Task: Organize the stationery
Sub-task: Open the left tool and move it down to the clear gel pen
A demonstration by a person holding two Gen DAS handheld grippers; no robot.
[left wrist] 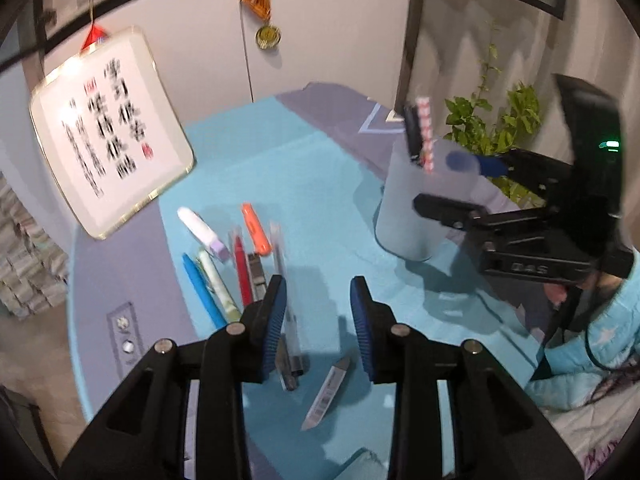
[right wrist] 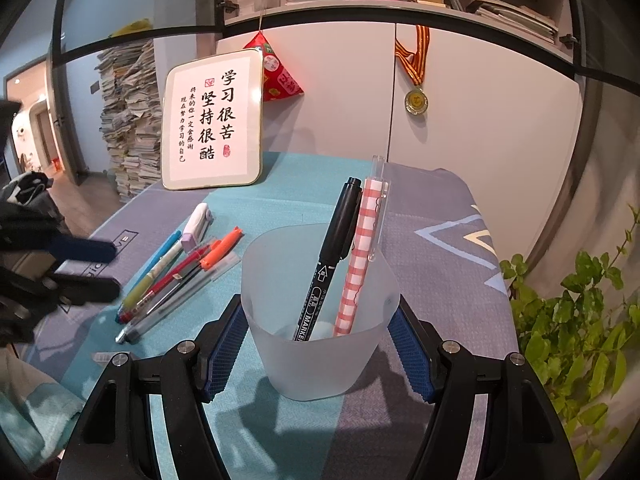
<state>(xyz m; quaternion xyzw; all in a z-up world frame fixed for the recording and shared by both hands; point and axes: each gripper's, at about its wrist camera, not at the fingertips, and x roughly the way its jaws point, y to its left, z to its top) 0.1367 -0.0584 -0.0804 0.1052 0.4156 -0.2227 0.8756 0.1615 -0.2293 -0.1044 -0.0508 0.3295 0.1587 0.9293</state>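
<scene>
Here, by label:

Cup [right wrist: 320, 360]: frosted, translucent, upright on the cloth [right wrist: 304, 184], between the right gripper's pads; in the left wrist view [left wrist: 416, 208] off to the right.

Cup contents: black marker [right wrist: 328, 268] and red-checked pen [right wrist: 360, 264], both leaning, tips down on the bottom, tops well above the rim; marker left of pen, the two just beside each other.

Right gripper [right wrist: 320, 348]: jaws either side of the cup near its rim, blue pads [right wrist: 224, 356] at or very close to the wall; contact too close to call, so grip cannot be told. Seen from the left wrist [left wrist: 456, 184] flanking the cup likewise.

Left gripper [left wrist: 318, 320]: released, jaws wide apart, nothing between them, above the cloth near the loose pens; also at the left edge of the right wrist view [right wrist: 96, 272].

Loose pens: clustered on the cloth left of the cup, well apart from it. Blue pen [left wrist: 200, 292], pale green pen [left wrist: 218, 284], red pen [left wrist: 243, 276], orange marker [left wrist: 256, 228], white-and-lilac piece [left wrist: 202, 232], clear pen [left wrist: 286, 316] partly behind the left pad.

Small clear pen [left wrist: 328, 392]: alone, nearer the camera, below the open jaws.

Behind: framed calligraphy [right wrist: 214, 120], medal [right wrist: 416, 100], plant [right wrist: 580, 320].
</scene>
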